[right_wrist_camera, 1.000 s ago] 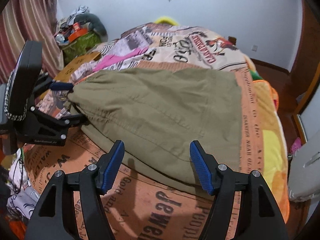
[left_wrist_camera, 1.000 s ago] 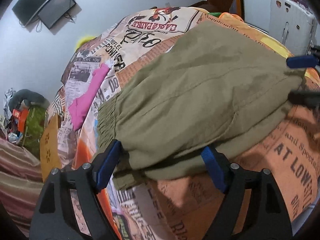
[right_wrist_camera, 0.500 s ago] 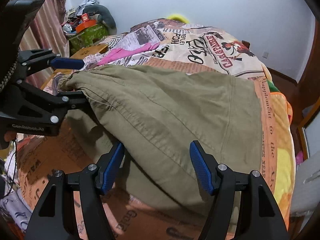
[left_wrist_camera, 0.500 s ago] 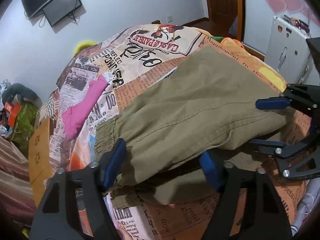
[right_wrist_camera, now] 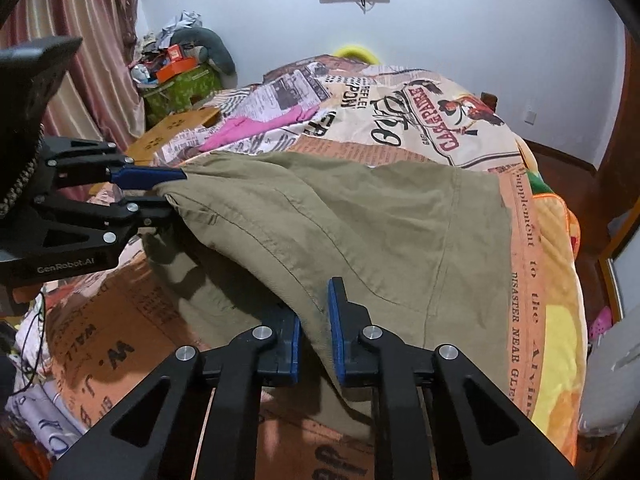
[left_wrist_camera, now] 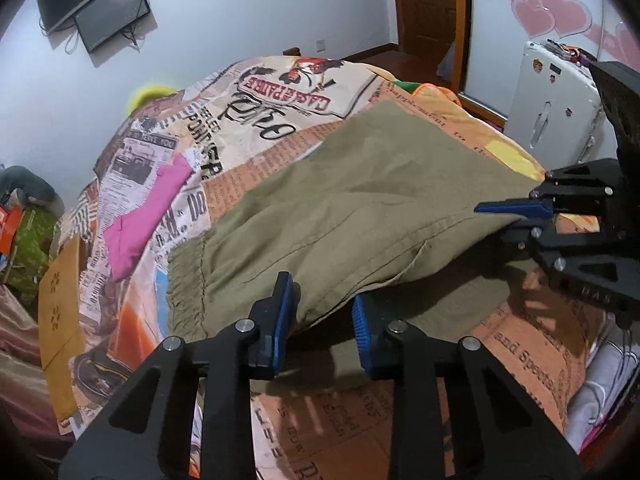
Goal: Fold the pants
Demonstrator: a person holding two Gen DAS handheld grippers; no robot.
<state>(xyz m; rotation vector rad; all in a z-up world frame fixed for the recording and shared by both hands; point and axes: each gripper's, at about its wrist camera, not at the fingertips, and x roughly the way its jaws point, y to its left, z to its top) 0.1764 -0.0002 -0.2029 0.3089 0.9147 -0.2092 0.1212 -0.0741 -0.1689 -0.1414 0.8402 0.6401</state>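
Olive-green pants [left_wrist_camera: 360, 208] lie folded lengthwise on a bed with a newspaper-print cover [left_wrist_camera: 280, 92]. My left gripper [left_wrist_camera: 322, 320] is shut on the near edge of the top layer by the elastic waistband and lifts it. My right gripper [right_wrist_camera: 314, 330] is shut on the same edge further toward the leg end [right_wrist_camera: 400, 240], also lifted. The lower layer stays on the bed beneath. Each gripper shows in the other's view: the right gripper in the left wrist view [left_wrist_camera: 516, 220], the left gripper in the right wrist view [right_wrist_camera: 160, 192].
A pink garment [left_wrist_camera: 148, 216] lies on the bed beyond the waistband. A cardboard piece [right_wrist_camera: 176, 128] and a cluttered green box [right_wrist_camera: 180, 84] stand by the curtain. A white cabinet [left_wrist_camera: 556, 112] and a door [left_wrist_camera: 428, 4] are past the bed's other side.
Both grippers have closed on the near edge of the top layer and raised it off the lower layer, and the views have risen with them.
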